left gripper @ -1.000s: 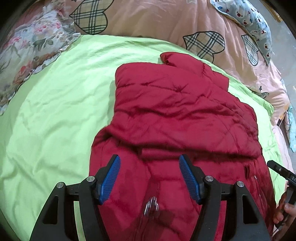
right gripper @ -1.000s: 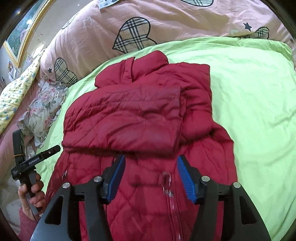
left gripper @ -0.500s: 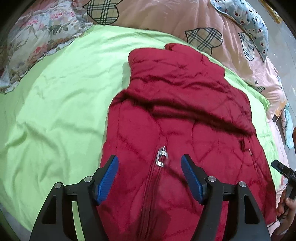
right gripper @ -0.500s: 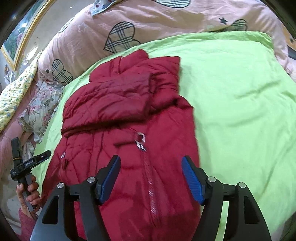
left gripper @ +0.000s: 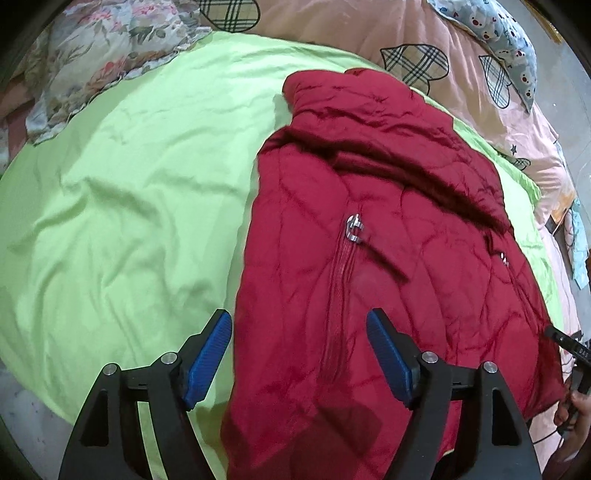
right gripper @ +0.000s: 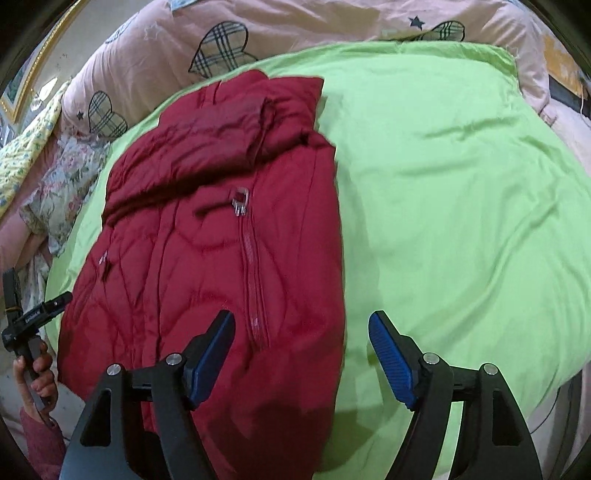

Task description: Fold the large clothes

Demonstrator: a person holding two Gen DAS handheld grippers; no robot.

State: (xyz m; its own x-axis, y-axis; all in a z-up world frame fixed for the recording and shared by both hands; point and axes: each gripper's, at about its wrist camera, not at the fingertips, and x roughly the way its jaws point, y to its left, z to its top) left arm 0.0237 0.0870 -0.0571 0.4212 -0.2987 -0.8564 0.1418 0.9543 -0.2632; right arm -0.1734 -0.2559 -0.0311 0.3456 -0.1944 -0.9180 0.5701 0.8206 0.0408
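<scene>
Listing by size, largest first.

Bed (left gripper: 110, 221): covered by a lime-green sheet, wrinkled; its near edge is cut off behind the tools in both views.

Quilt (right gripper: 332, 33): pink with plaid hearts, bunched along the far side of the bed; upper part out of frame.

Jacket (left gripper: 388, 277): dark red, quilted, lying flat on the green sheet with the zipped front up. Both sleeves are folded across the chest. The hem is hidden under the tool bodies. A silver zipper pull (left gripper: 354, 229) sits mid-chest.

Pillows: a floral one (left gripper: 103, 55) at the bed's far corner; a blue printed one (left gripper: 506, 40) shows only in the left view, a yellow flowered one (right gripper: 26, 147) only in the right view.

Left gripper (left gripper: 299, 354): blue fingers opening, nothing between them; it hangs over the jacket's edge. The right view shows it from outside, held by a hand (right gripper: 37, 373) in a pink sleeve.

Right gripper (right gripper: 301, 354): fingers opening, empty, above the jacket's other edge. The left view catches only its tip at the frame border.
</scene>
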